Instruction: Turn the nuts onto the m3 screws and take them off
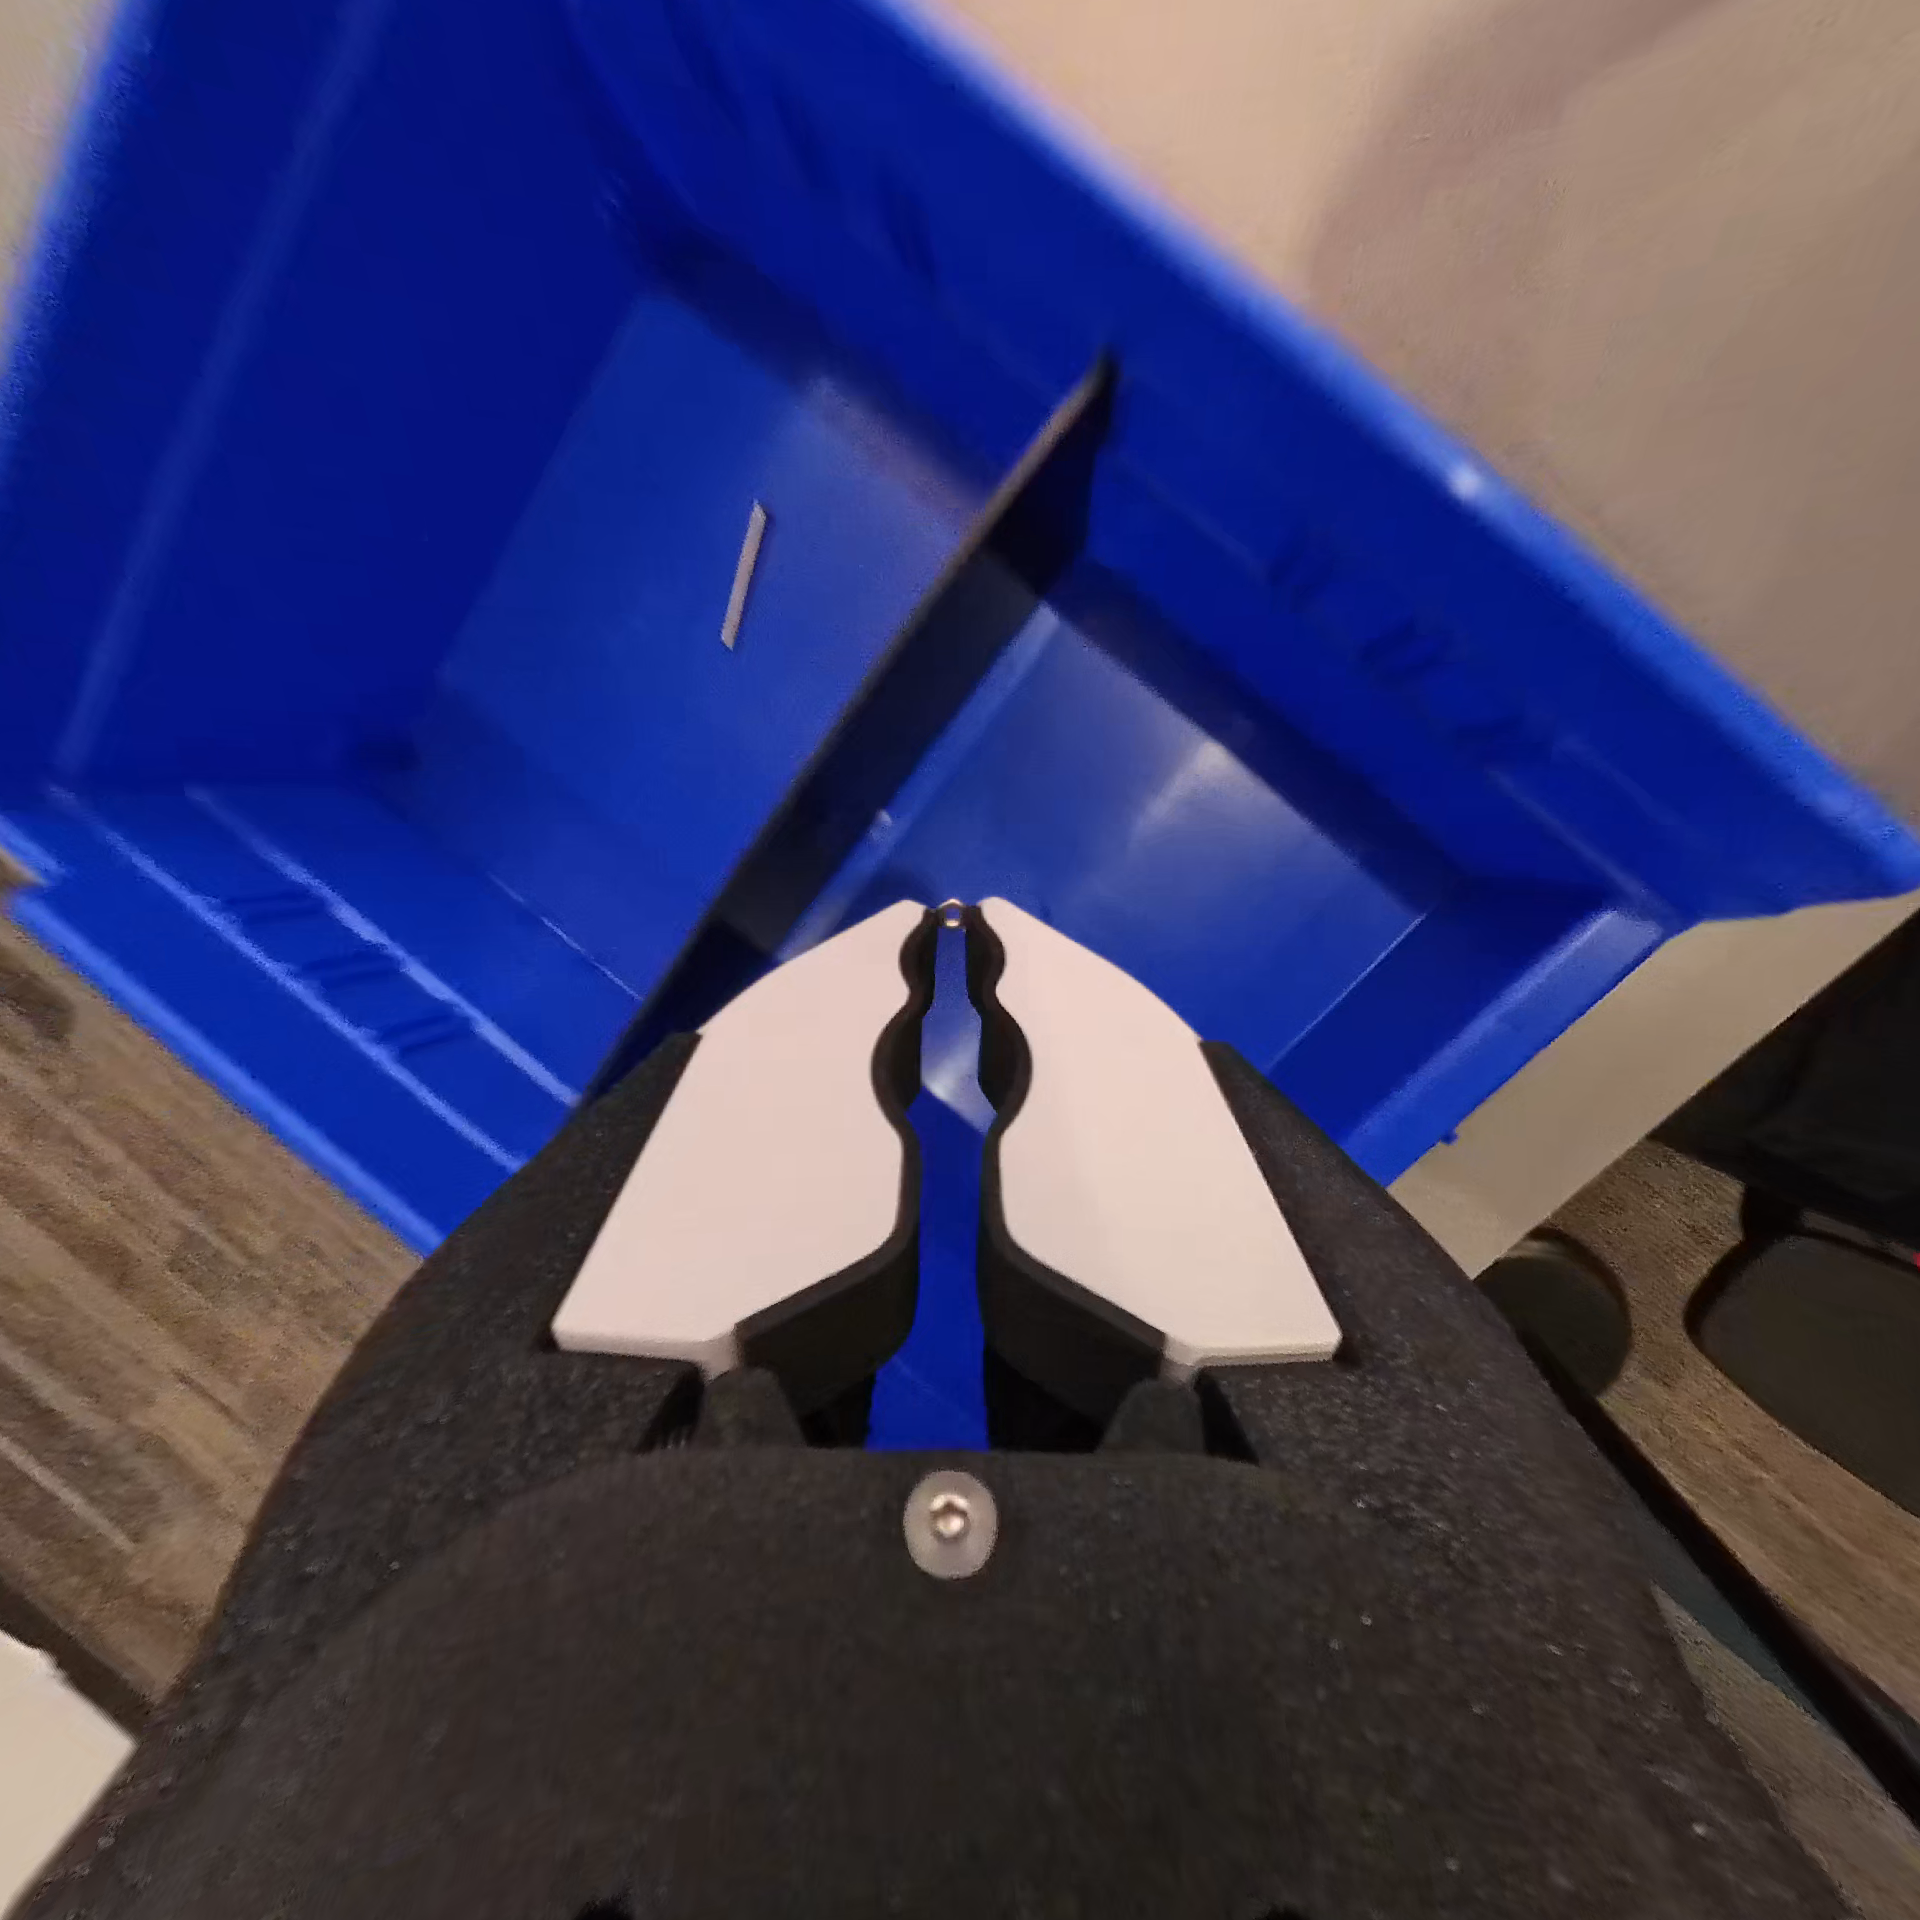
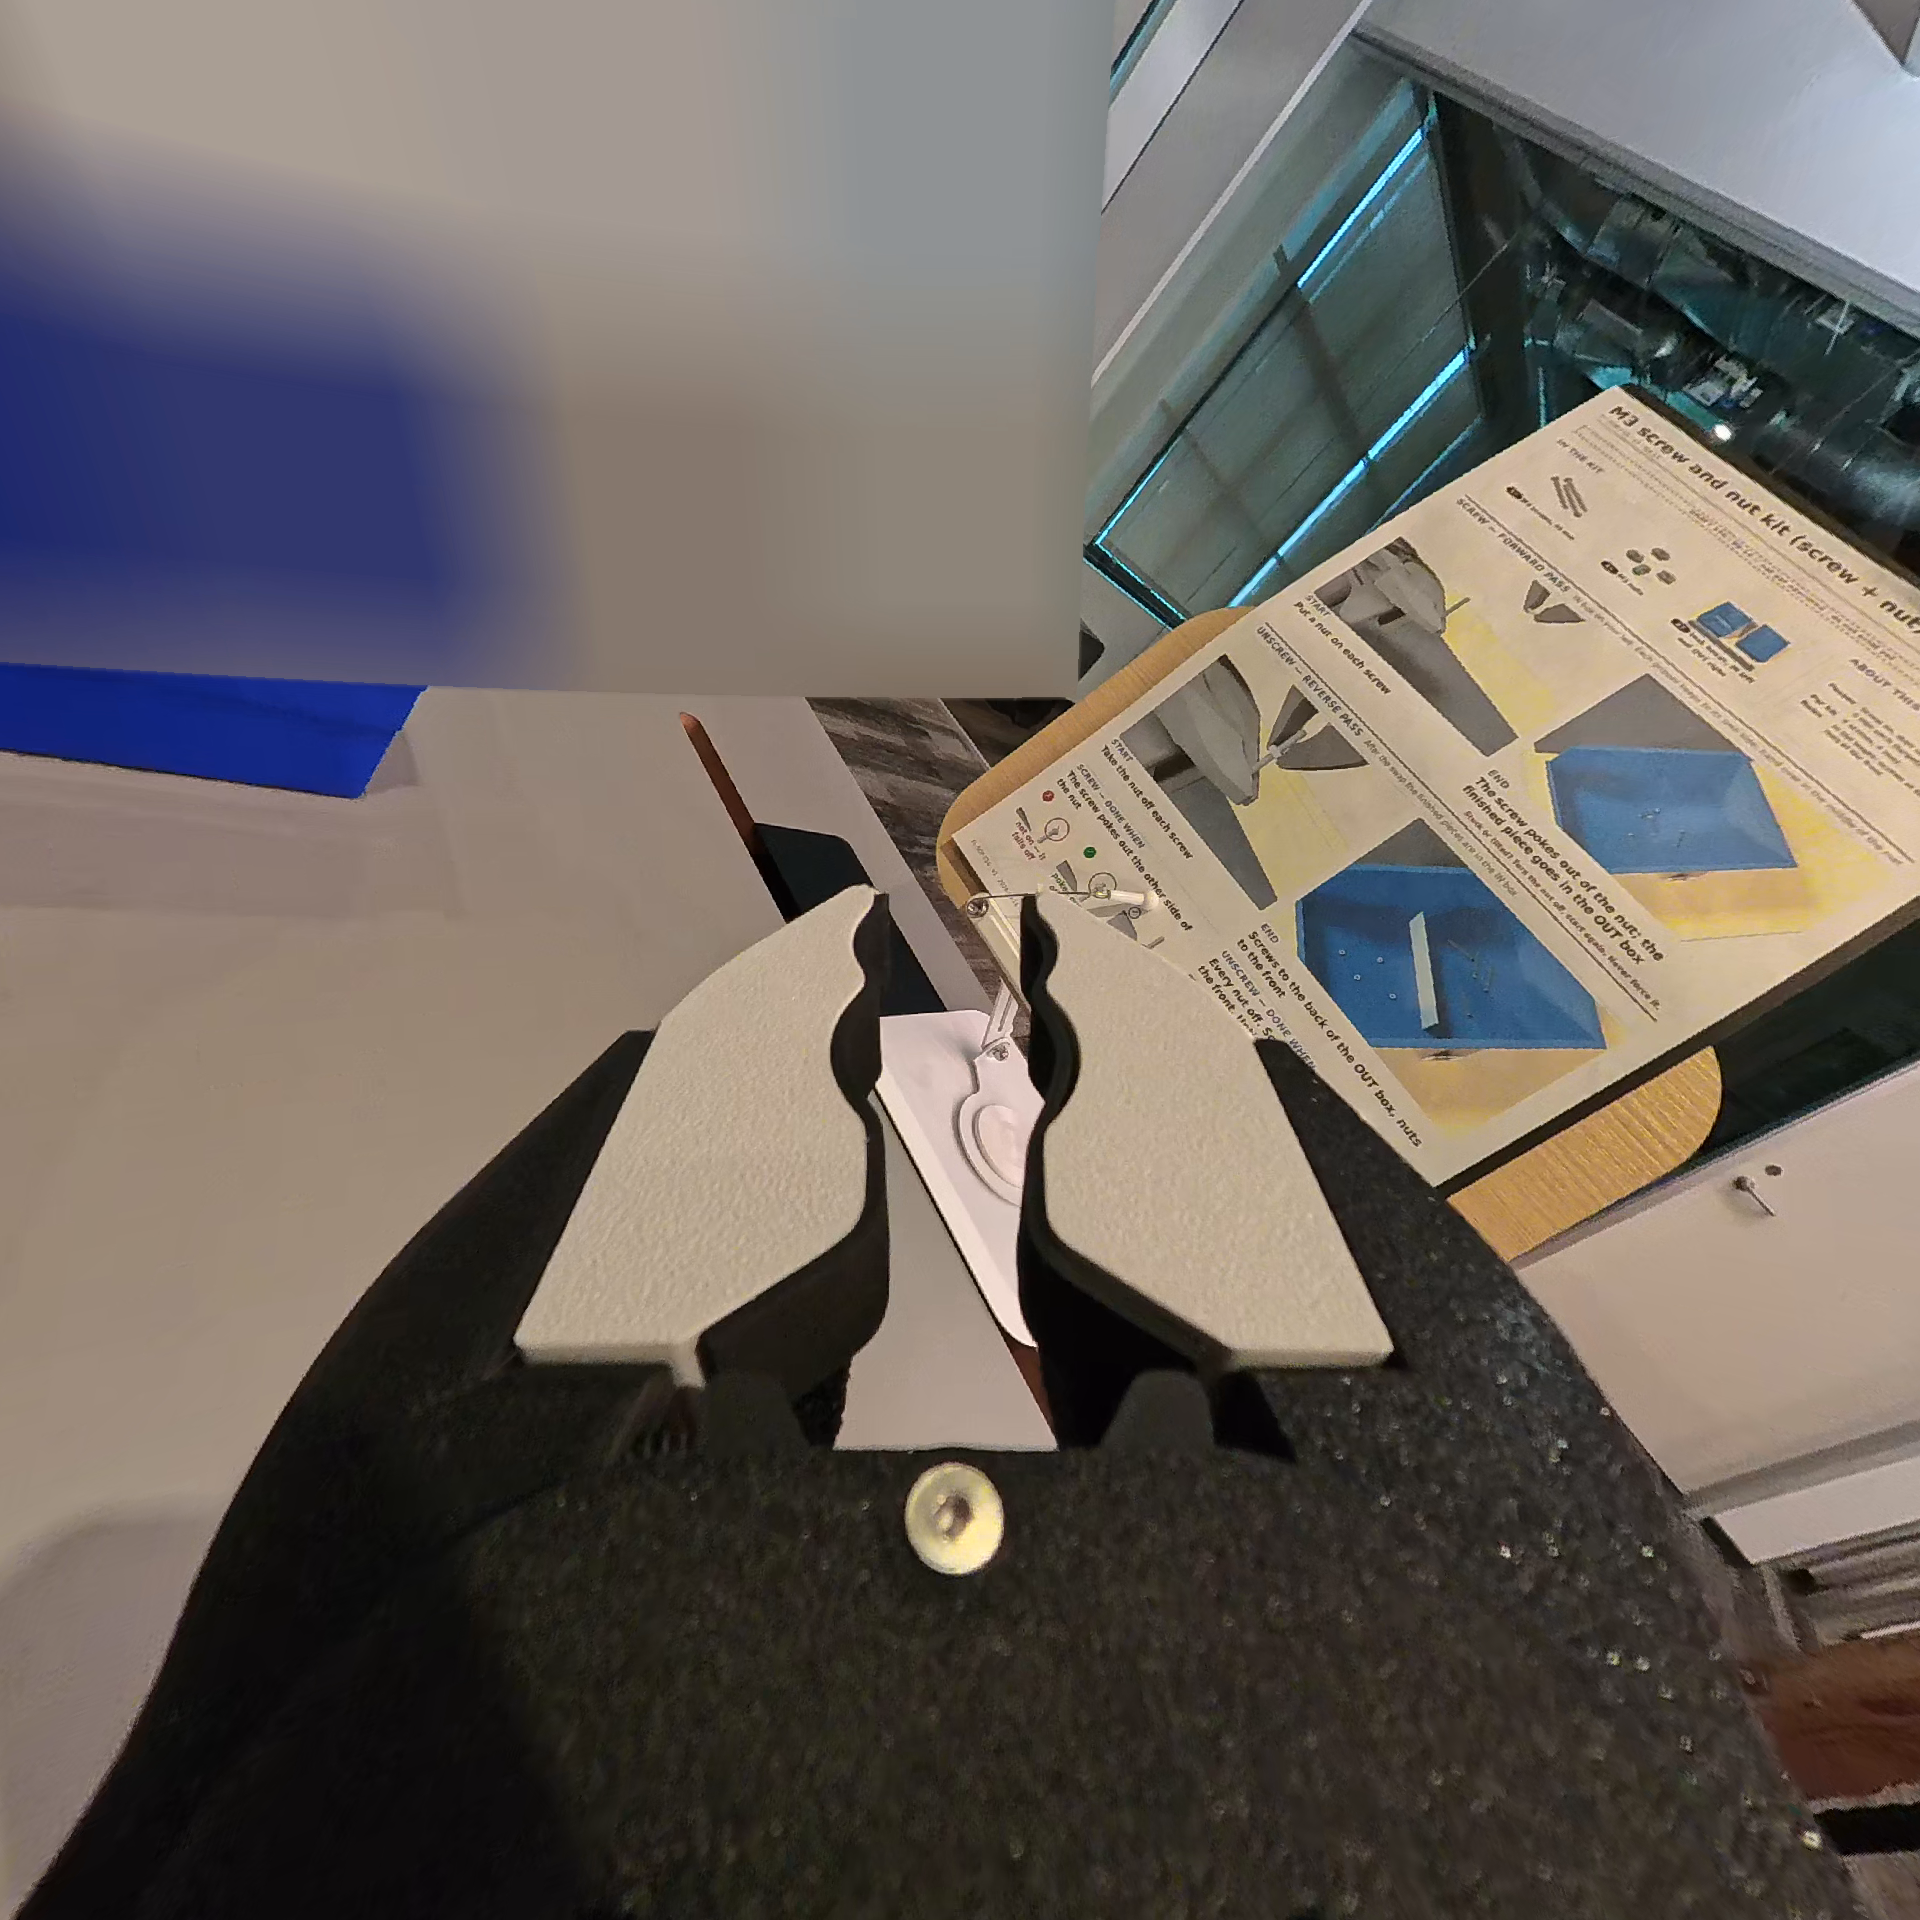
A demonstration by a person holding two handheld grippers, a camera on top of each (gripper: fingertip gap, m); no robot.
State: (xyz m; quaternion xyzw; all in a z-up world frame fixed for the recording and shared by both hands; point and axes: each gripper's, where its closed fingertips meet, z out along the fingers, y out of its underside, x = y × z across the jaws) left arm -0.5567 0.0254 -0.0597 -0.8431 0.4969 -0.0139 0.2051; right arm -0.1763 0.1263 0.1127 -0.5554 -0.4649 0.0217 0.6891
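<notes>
In the left wrist view, my left gripper (image 1: pixel 952 914) is shut on a tiny metal nut (image 1: pixel 952 913), pinched at the very fingertips. It hovers over a blue bin (image 1: pixel 312 468) that a black divider (image 1: pixel 935 665) splits in two. The tips are above the right compartment, close to the divider. One thin metal screw (image 1: pixel 743 575) lies on the floor of the left compartment. In the right wrist view, my right gripper (image 2: pixel 956 906) is open with nothing between its jaws, and it points away from the bin. A strip of the blue bin (image 2: pixel 208 738) shows at the far left.
A printed instruction sheet (image 2: pixel 1507 831) lies on a wooden board (image 2: pixel 1579 1132) to the right. A white stand with a thin jointed arm (image 2: pixel 987 1122) sits behind the right fingertips. The grey table (image 2: pixel 260 1039) stretches to the left. Beside the bin, wood-grain floor (image 1: pixel 156 1195) and a dark chair base (image 1: pixel 1558 1309) show. The gap from one gripper's tips to the other's is roughly 45 cm. My right tips are about 45 cm from the thin metal screw (image 1: pixel 743 575), my left tips only 12 cm.
</notes>
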